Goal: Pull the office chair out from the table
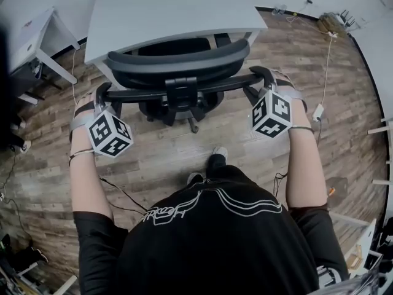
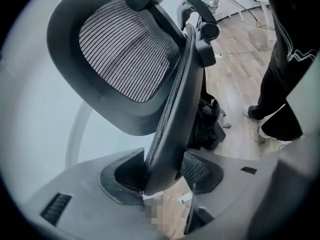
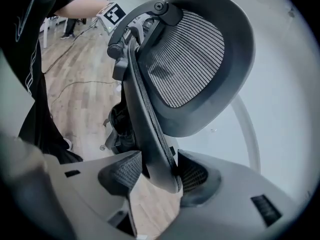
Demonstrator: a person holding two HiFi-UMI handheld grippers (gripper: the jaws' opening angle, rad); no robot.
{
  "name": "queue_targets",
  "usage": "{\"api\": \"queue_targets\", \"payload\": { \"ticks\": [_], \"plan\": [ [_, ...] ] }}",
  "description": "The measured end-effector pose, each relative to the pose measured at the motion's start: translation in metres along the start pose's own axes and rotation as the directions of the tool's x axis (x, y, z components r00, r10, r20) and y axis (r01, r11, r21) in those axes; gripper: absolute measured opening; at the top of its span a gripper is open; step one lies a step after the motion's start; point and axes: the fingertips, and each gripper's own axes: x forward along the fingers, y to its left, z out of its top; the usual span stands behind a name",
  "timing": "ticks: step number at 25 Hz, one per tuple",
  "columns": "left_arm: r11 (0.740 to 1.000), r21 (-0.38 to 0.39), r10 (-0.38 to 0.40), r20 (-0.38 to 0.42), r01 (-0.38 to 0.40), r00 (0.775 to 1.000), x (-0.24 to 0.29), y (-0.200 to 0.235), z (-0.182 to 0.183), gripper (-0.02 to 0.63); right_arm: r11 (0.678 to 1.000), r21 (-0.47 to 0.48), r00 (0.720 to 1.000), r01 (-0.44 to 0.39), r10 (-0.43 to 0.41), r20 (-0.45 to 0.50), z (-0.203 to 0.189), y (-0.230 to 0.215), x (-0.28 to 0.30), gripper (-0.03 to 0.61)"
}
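Left gripper (image 2: 162, 179), right gripper (image 3: 152, 171) clamping office chair (image 1: 178, 66), table (image 1: 172, 11) beyond

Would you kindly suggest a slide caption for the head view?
Left gripper and right gripper grip the office chair's backrest at both ends beside the white table.

Wood-plank floor (image 1: 172, 155) w/ white cable (image 1: 326, 66) running to white adapter (image 1: 318, 112) at right, small white side desk (image 1: 35, 34) top-left.

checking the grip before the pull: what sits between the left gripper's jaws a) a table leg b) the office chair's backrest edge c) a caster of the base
b: the left gripper has its jaws closed on the office chair's backrest edge, a thin frame lined with mesh.
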Motion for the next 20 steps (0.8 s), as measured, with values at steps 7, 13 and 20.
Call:
{"api": "queue_targets", "payload": {
  "ticks": [7,13,20],
  "plan": [
    [1.000,-0.020,-0.012,-0.042,0.012,0.999,-0.024,-0.020,-0.011,0.196,1.000,0.000,1.000,-0.016,0.016,0.027,0.003,0.025,-0.026,0.230],
    [0.999,-0.052,-0.011,-0.063,0.008,0.998,-0.054,-0.039,-0.025,0.199,1.000,-0.007,0.998,-0.008,0.008,0.064,0.009,0.046,-0.046,0.230],
    [0.995,-0.100,-0.017,-0.100,0.007,0.995,-0.093,-0.075,-0.031,0.204,1.000,-0.022,0.994,-0.008,0.010,0.111,0.003,0.072,-0.075,0.233]
  ]
}}
